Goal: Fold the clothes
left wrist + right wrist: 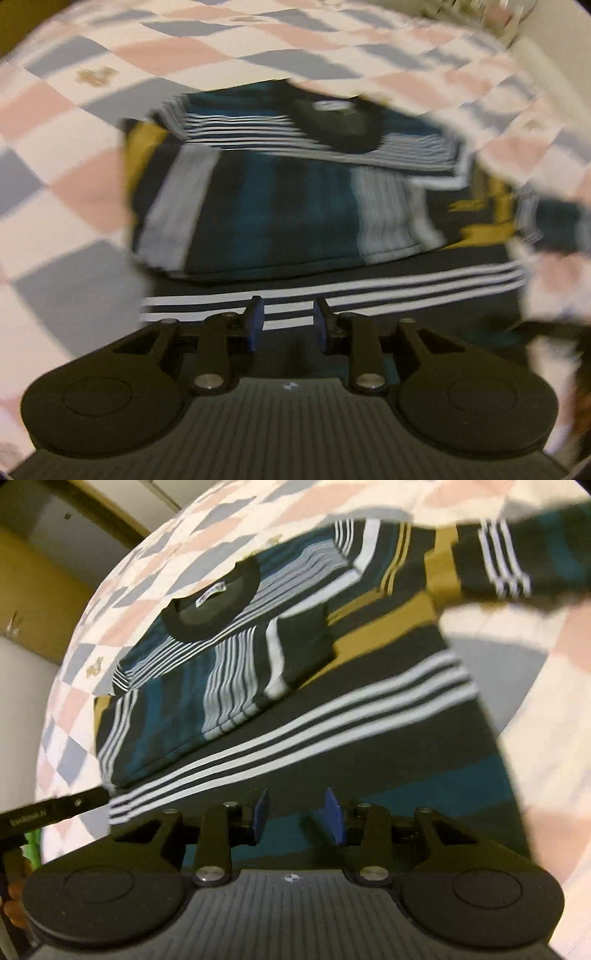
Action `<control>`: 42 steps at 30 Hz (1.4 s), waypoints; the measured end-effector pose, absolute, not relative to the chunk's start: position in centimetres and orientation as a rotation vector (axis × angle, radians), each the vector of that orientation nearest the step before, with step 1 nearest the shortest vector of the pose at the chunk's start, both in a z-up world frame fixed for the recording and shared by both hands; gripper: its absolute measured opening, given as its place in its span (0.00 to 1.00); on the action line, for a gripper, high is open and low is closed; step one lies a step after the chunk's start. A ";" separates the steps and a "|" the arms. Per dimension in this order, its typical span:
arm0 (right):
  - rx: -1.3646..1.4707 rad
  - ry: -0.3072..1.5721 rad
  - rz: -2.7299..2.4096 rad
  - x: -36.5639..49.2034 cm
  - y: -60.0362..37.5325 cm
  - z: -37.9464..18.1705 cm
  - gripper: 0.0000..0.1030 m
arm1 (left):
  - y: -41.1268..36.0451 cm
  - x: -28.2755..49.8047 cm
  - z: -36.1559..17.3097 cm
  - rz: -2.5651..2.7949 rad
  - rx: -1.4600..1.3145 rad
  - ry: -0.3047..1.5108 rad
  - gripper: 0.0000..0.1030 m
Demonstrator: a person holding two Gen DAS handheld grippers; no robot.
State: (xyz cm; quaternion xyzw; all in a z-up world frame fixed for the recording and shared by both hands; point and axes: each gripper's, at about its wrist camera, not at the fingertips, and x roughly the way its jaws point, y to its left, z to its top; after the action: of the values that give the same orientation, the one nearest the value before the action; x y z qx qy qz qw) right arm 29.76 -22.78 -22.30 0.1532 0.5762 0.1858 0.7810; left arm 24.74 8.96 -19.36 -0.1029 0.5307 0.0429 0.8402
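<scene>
A dark sweater [288, 206] with teal, white and mustard stripes lies flat on a checked bedspread [74, 122]. One sleeve is folded across its body, and its neck with a white label [332, 107] points away from me. My left gripper [288, 321] is open just above the hem's white stripes, nothing between its blue pads [256, 325]. In the right wrist view the sweater [229, 664] runs diagonally and its other sleeve [517, 561] stretches out to the upper right. My right gripper [299, 816] is open over the teal band by the hem and holds nothing.
The pink, grey and white checked bedspread [122, 590] covers the whole bed around the sweater. The left gripper's black body [55, 808] and a hand [14, 897] show at the lower left of the right wrist view. Beyond the bed's far edge are a wall and a yellow-brown panel [44, 576].
</scene>
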 end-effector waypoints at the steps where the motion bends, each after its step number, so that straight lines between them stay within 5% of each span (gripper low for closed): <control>1: 0.315 1.230 0.414 30.2 -22.9 -22.2 0.38 | 9.3 24.4 -19.5 0.117 -0.171 1.127 0.23; 23: 0.349 1.179 0.415 42.8 -21.2 -27.4 0.37 | 18.9 31.8 -22.6 0.112 -0.073 1.148 0.27; 24: 0.350 1.181 0.425 43.1 -21.0 -27.6 0.33 | 19.1 31.9 -22.8 0.113 -0.075 1.152 0.27; 25: 0.350 1.183 0.434 43.3 -20.7 -27.8 0.10 | 19.3 32.0 -23.0 0.114 -0.077 1.155 0.27; 26: 0.324 1.173 0.444 43.3 -20.4 -27.7 0.04 | 19.4 32.1 -23.3 0.115 -0.079 1.159 0.27; 42: 0.148 0.996 0.307 43.8 -24.9 -25.0 0.01 | 17.1 34.2 -23.2 0.044 -0.065 1.153 0.28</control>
State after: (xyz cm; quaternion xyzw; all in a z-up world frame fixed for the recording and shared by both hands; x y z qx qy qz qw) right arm 43.80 -24.93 -24.99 0.0706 0.4753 0.1465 0.8647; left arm 34.22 17.06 -23.24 -0.0306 0.5448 0.0208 0.8377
